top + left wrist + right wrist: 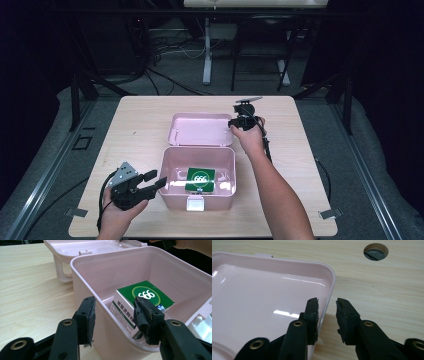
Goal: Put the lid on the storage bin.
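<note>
Dark room, cables and table legs behind, light wood table point(135, 115) under the work. Going left to right.

Left gripper point(154, 181): I'm holding it at the near-left corner of the pink storage box point(169, 197), jaws wide, holding nothing. In the left gripper view the jaws are straddling the box's front-left wall, one outside, one over the inside, not clamped. Judgement: I'm bracing the body here, so closing on the wall low and square should keep it from skidding.

Green medicine carton point(146, 296) is lying flat on the box floor, toward the front right, well below the rim. Label: white "666"-style digits in a green oval, Chinese characters down the white side panel, too small to read.

Hinged lid point(200, 129) is lying open flat behind the box.

Right gripper point(327, 315): I'm bringing it to the lid's right edge, jaws narrowly apart, empty. One jaw is over the lid's inner face, the other over bare wood, rim between them but not pinched.

Judgement: the step is closing the lid. Pinch the rim fully, swing along the hinge arc, don't drag sideways, land it on the front latch point(195, 202).

Round cable hole point(375, 251) sits in the tabletop beyond.
</note>
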`<state>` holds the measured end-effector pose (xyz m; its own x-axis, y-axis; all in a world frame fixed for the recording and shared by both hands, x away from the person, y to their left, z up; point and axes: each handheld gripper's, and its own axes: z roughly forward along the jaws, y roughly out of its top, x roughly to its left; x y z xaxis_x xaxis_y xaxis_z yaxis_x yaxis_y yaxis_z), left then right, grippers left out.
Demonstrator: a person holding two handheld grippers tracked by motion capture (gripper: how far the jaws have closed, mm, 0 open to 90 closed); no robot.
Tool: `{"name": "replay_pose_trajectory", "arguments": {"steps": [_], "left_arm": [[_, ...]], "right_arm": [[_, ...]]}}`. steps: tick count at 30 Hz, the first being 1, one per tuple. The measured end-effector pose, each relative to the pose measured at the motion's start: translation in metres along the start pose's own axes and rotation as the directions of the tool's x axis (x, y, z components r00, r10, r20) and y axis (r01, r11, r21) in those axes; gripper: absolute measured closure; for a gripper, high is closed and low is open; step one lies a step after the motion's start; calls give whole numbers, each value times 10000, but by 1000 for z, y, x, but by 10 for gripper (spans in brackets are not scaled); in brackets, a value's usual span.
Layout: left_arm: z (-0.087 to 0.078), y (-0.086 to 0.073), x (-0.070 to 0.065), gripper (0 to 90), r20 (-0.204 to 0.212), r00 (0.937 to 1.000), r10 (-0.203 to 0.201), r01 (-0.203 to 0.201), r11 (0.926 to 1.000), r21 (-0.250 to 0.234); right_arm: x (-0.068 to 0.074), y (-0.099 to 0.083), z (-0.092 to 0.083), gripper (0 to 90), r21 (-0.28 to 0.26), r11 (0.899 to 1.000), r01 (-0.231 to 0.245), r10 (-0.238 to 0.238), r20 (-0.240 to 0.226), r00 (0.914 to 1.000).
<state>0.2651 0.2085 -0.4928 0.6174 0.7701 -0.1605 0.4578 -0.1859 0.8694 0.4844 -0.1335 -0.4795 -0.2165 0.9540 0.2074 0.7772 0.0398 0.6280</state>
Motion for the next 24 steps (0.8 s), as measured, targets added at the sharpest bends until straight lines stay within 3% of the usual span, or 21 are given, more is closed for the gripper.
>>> {"name": "replay_pose_trajectory", "arguments": {"steps": [5, 14, 24], "left_arm": [[1, 0, -1, 626, -26, 9999, 109, -108, 9999, 63], [1, 0, 1, 708, -128, 9999, 28, -26, 9999, 117], [0, 0, -1, 733, -235, 9997, 59, -58, 10000, 71]], "right_arm": [[2, -1, 1, 752, 79, 10000, -17, 17, 2, 10000], [7, -1, 4, 791, 100, 9999, 14, -15, 146, 9999], [9, -1, 0, 816, -116, 9997, -217, 220, 226, 9995]]}}
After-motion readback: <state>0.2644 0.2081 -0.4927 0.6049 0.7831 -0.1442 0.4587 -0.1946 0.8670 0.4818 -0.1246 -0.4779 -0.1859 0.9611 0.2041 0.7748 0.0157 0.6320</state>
